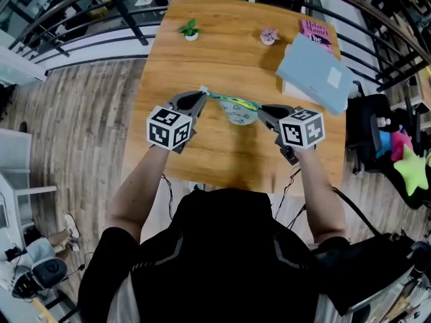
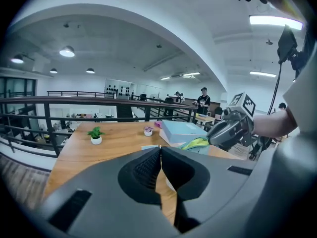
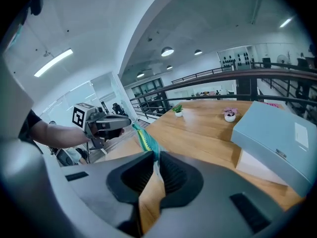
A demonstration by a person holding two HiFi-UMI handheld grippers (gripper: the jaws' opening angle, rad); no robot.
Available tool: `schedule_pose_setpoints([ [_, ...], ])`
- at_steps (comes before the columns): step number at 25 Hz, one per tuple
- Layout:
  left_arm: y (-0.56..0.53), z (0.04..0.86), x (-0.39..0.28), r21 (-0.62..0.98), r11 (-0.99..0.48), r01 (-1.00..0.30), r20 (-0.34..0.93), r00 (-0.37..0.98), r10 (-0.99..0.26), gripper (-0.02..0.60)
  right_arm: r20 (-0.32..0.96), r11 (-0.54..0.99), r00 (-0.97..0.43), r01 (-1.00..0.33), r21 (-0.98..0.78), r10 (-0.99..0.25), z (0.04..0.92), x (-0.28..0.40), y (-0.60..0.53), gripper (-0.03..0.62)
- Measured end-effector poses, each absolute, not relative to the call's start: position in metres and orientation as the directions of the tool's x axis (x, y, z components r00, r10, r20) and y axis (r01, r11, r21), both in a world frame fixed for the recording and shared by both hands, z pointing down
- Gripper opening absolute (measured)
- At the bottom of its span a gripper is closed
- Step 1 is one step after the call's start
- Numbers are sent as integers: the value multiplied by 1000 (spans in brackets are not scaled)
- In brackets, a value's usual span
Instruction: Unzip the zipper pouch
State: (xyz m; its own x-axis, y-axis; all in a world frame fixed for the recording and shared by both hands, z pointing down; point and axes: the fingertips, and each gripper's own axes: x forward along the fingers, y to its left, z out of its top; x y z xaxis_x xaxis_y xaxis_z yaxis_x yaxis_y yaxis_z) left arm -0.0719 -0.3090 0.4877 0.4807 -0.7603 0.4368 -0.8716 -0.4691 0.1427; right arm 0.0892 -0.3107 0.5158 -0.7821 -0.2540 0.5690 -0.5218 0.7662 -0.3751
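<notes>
Slippage looks like the main risk from where I stand. On the left, the left gripper (image 1: 201, 95) has its jaws pressed fully together on the far-left end of the pale, patterned fabric zipper pouch with a green zipper edge (image 1: 238, 112). So little is caught there that I cannot tell whether it is the slider tab or only a corner of fabric. If it is fabric, a pull would merely stretch the pouch without parting the teeth, and such a thin bite may pop free under tension. In the middle, the pouch hangs between the two tools above the near half of the light wooden table (image 1: 222, 52), and a slack zipper line could make the slider snag. On the right, the right gripper (image 1: 262, 111) is clamped on the other end of the green edge. Should that hold give, the pouch would swing off toward the left hand. Its long axis runs across the table from left to right, the left end a little farther from the person. The zipper edge is uppermost and the rounded body droops below it, and whether it brushes the wood I cannot tell.
</notes>
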Motion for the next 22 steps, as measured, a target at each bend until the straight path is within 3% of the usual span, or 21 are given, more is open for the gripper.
schedule_pose_setpoints([
  [5, -316, 512, -79, 145, -417, -897, 475, 433, -766, 31, 579, 762, -770, -537, -363, -266, 544, 81, -328, 49],
  [22, -258, 648, -76, 189, -386, -903, 745, 388, -543, 31, 692, 675, -711, -572, -465, -127, 658, 83, -265, 51],
])
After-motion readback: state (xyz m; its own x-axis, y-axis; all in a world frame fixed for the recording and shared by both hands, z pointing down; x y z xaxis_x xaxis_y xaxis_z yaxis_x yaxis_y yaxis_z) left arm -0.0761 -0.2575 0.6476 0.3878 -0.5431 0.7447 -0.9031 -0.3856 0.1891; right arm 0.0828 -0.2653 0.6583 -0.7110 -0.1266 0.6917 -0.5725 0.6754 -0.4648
